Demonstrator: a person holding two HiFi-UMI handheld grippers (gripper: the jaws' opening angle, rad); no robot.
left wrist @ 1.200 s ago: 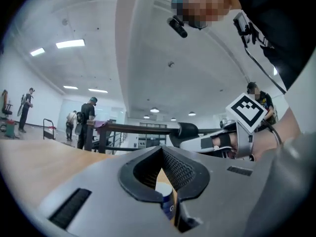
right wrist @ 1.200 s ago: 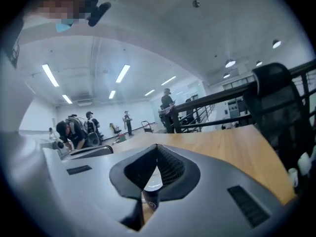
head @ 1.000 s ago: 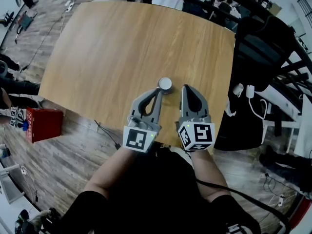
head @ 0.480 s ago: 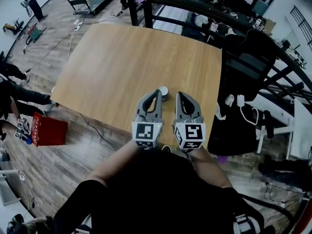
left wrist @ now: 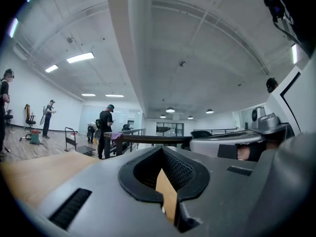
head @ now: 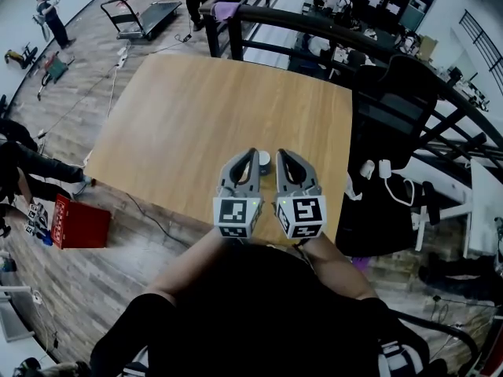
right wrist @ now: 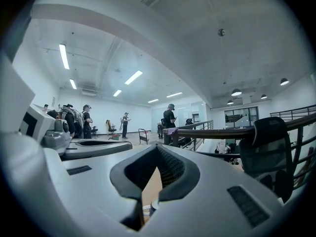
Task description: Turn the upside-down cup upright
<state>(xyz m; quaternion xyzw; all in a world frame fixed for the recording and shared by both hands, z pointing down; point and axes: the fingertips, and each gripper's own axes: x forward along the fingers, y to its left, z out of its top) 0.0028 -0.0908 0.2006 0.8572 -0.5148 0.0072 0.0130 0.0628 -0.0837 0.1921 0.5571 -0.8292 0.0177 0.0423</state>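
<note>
Now left tool (head: 253,153) and right tool (head: 279,153) have risen, cup (head: 265,162) below.

Bright, even light comes from ceiling strip lights (left wrist: 80,58) and round lamps (right wrist: 236,92), so the table (head: 196,116) carries only faint, soft shadows. All three views bulge strongly toward the edges, and both gripper views have dark corners.

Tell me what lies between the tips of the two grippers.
The cup, on the table, shows between the tips of the left gripper and the right gripper in the head view; both grippers are shut and empty.
</note>
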